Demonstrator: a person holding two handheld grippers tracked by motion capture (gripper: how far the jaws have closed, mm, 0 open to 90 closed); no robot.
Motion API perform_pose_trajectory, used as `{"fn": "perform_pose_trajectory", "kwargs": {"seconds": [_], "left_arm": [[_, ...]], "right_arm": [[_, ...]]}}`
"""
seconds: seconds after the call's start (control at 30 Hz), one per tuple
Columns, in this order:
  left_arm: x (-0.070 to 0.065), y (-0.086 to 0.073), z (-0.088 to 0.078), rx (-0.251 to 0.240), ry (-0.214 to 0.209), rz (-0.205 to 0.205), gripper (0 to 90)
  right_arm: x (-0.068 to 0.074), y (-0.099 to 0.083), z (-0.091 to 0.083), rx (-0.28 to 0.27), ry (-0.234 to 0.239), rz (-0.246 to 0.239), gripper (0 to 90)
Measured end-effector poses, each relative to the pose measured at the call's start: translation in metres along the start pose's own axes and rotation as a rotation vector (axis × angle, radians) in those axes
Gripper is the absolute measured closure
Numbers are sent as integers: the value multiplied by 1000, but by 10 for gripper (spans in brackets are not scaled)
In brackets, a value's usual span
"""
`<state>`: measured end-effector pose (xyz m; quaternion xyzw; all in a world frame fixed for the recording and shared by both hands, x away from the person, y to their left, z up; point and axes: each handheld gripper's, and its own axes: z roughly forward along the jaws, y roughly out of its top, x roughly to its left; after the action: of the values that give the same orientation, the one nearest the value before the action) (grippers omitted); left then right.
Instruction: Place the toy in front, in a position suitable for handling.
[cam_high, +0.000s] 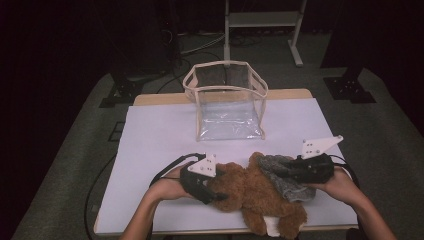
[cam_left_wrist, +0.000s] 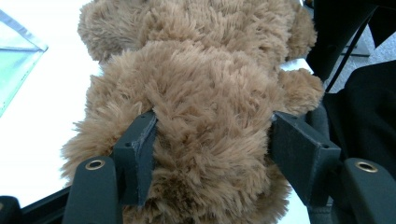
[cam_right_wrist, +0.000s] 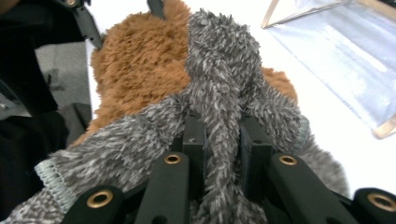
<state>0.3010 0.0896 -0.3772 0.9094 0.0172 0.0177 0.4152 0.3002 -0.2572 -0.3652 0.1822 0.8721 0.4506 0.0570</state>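
Brown plush bear (cam_high: 250, 192) lies at the lower centre of the high view, legs over the table's (cam_high: 150, 150) near edge. Left gripper (cam_high: 212, 192) clamps its head; right gripper (cam_high: 295, 172) pinches 1 grey fuzzy garment (cam_high: 282, 177) draped on it. Bare tabletop separates them from the clear bag (cam_high: 227, 100) above.

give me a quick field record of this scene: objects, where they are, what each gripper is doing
surface: white table
teddy bear: brown plush, lying near the front edge
grey garment: fuzzy knit, lying over the bear on its right side
clear bag: open top, standing upright behind the bear
left gripper: fingers on either side of the bear's plush and pressing into it
right gripper: shut on a fold of the grey garment
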Motion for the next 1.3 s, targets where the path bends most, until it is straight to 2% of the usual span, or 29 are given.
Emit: {"fn": "perform_pose_trajectory", "kwargs": {"seconds": [0.2, 0.3, 0.33, 0.4, 0.57, 0.6, 0.77, 0.93, 1.07, 1.13, 1.3], "left_arm": [[10, 11, -10, -45, 47, -17, 321], [15, 11, -4, -16, 29, -35, 295], [15, 9, -1, 5, 14, -38, 302], [15, 5, 3, 2, 10, -58, 313], [11, 0, 1, -2, 13, -64, 347], [10, -2, -1, -1, 19, -63, 347], [8, -3, -2, -3, 27, -61, 347], [6, -9, -5, 7, 52, -80, 355], [3, -20, -10, -15, 67, -109, 366], [0, -24, -13, -29, 68, -119, 366], [-3, -25, -15, -32, 69, -115, 365]], "right_arm": [[15, 0, 13, -9, 44, -44, 759], [24, 6, 21, -5, 83, -75, 758], [25, 7, 22, -2, 80, -84, 758], [25, 8, 20, 6, 47, -97, 753], [18, 5, 7, 0, 34, -79, 752], [17, 0, 0, 0, 27, -65, 752], [15, -12, -8, -1, 18, -34, 749], [10, -12, -2, -23, 5, -17, 743], [1, -7, 15, -47, 20, -2, 743], [-4, -8, 18, -46, 9, 4, 743], [-21, -26, 13, -39, -23, 73, 744]]}}
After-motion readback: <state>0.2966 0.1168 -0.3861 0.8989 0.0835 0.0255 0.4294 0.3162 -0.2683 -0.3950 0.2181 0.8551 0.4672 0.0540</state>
